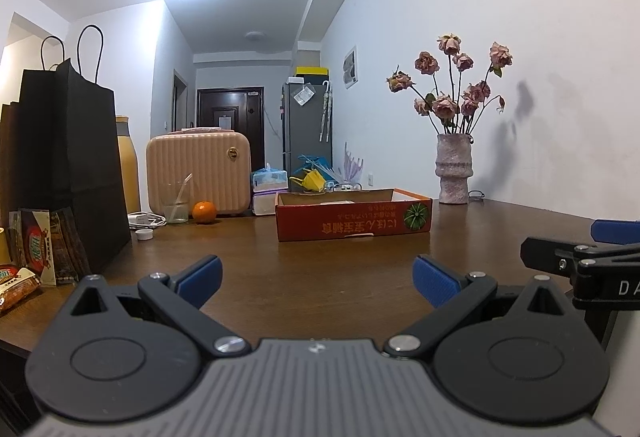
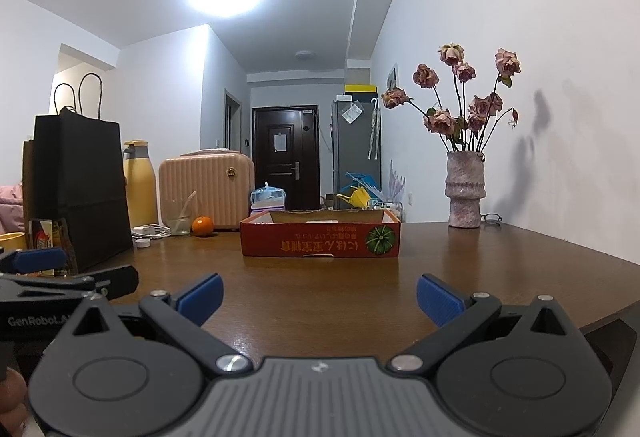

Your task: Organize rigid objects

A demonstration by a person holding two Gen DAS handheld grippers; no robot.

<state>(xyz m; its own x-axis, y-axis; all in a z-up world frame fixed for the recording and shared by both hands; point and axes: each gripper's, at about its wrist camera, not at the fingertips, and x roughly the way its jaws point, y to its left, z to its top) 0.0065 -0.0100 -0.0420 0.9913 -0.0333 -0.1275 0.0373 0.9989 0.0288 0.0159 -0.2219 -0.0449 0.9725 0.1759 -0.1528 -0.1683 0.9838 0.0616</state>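
Note:
A shallow red cardboard box (image 1: 354,221) (image 2: 320,239) with a pumpkin picture stands on the brown table (image 1: 312,277) (image 2: 320,293), ahead of both grippers. My left gripper (image 1: 318,279) is open and empty, low over the near table edge. My right gripper (image 2: 320,299) is open and empty beside it; its side shows at the right of the left wrist view. An orange (image 1: 204,212) (image 2: 202,226), a glass with a straw (image 1: 176,203) (image 2: 180,215) and a white cap (image 1: 144,235) (image 2: 142,243) lie at the back left.
A black paper bag (image 1: 76,173) (image 2: 78,189), snack packets (image 1: 38,251), a yellow bottle (image 2: 138,185) and a pink case (image 1: 198,171) (image 2: 206,189) stand on the left. A vase of dried roses (image 1: 454,173) (image 2: 464,193) stands at the back right by the wall.

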